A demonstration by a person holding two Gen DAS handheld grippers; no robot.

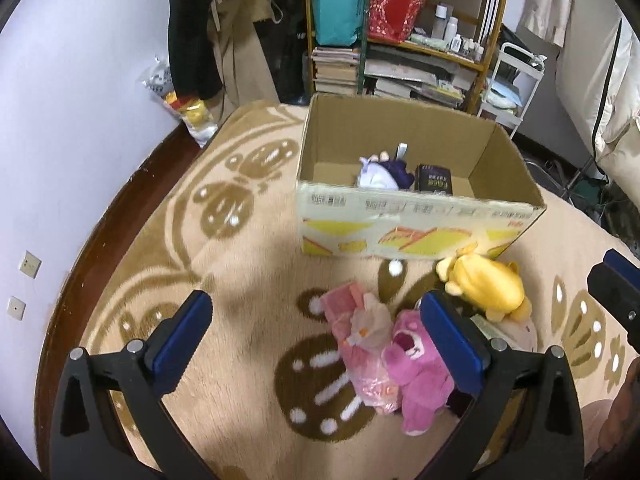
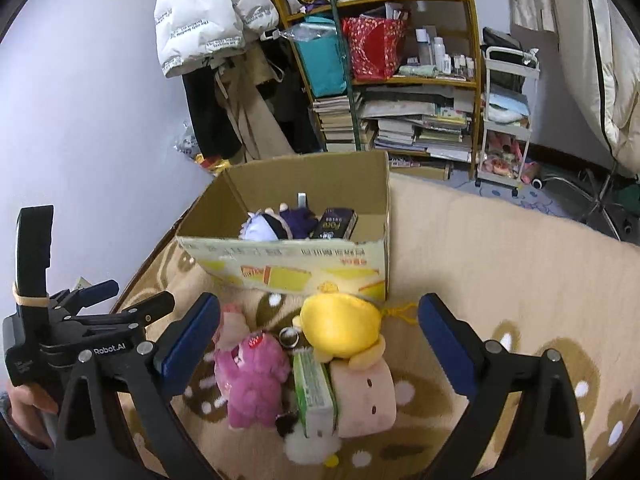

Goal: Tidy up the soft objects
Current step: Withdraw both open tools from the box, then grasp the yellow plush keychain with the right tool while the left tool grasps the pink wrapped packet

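Note:
An open cardboard box (image 1: 416, 222) (image 2: 288, 270) stands on the patterned rug and holds a white-and-purple plush (image 1: 382, 174) (image 2: 276, 224) and a dark packet (image 1: 434, 180) (image 2: 334, 224). In front of it lie a yellow plush (image 1: 486, 284) (image 2: 340, 326), a magenta bear (image 1: 416, 372) (image 2: 252, 372), a pink packaged toy (image 1: 360, 340), a pink roll plush (image 2: 366, 398) and a green pack (image 2: 316, 394). My left gripper (image 1: 318, 344) is open above the pink toys. My right gripper (image 2: 320, 338) is open over the pile. Both are empty.
A wooden shelf (image 1: 404, 28) (image 2: 400, 60) with books, bags and bottles stands behind the box, with hanging coats (image 2: 216, 20) to its left and a white cart (image 2: 506, 120) to its right. The left gripper's body (image 2: 60, 320) shows at the right wrist view's left edge. The wall runs along the left.

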